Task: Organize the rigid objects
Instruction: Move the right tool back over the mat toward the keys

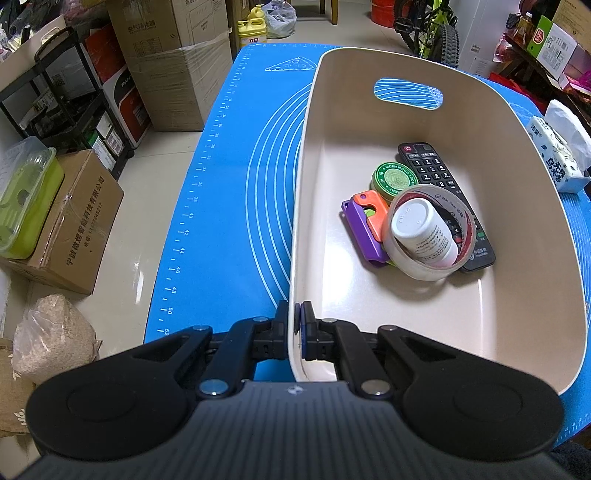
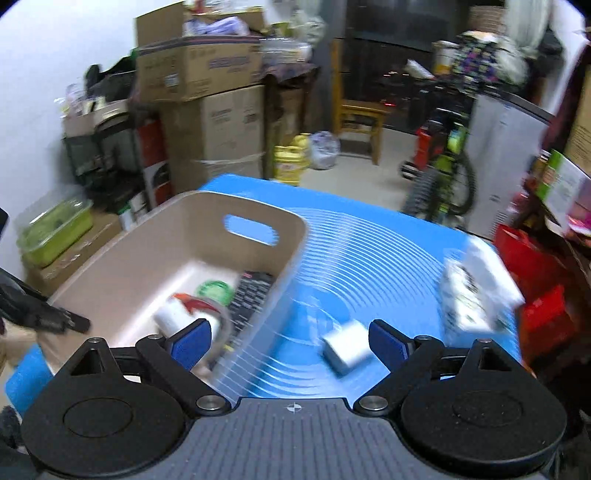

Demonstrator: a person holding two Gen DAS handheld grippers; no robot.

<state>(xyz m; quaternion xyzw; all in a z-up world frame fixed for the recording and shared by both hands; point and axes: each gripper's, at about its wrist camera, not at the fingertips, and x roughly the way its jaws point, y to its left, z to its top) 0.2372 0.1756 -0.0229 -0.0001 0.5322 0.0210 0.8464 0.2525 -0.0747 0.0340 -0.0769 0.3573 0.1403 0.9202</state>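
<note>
A beige bin (image 1: 524, 206) stands on the blue mat (image 1: 229, 184). My left gripper (image 1: 294, 325) is shut on the bin's near left rim. Inside lie a black remote (image 1: 432, 173), a green tin (image 1: 394, 180), an orange and purple toy (image 1: 364, 225), and a tape roll (image 1: 417, 264) with a white bottle (image 1: 421, 229) in it. In the blurred right wrist view my right gripper (image 2: 290, 343) is open and empty above the mat (image 2: 369, 251), right of the bin (image 2: 147, 251). A small white box (image 2: 345, 349) lies on the mat between its fingers (image 2: 388, 339).
A tissue pack (image 1: 557, 155) (image 2: 476, 291) lies on the mat at the right. Cardboard boxes (image 1: 173, 74), a black rack (image 1: 66, 103) and a green container (image 1: 26, 206) crowd the floor left of the table. A bicycle (image 1: 432, 29) stands beyond the far edge.
</note>
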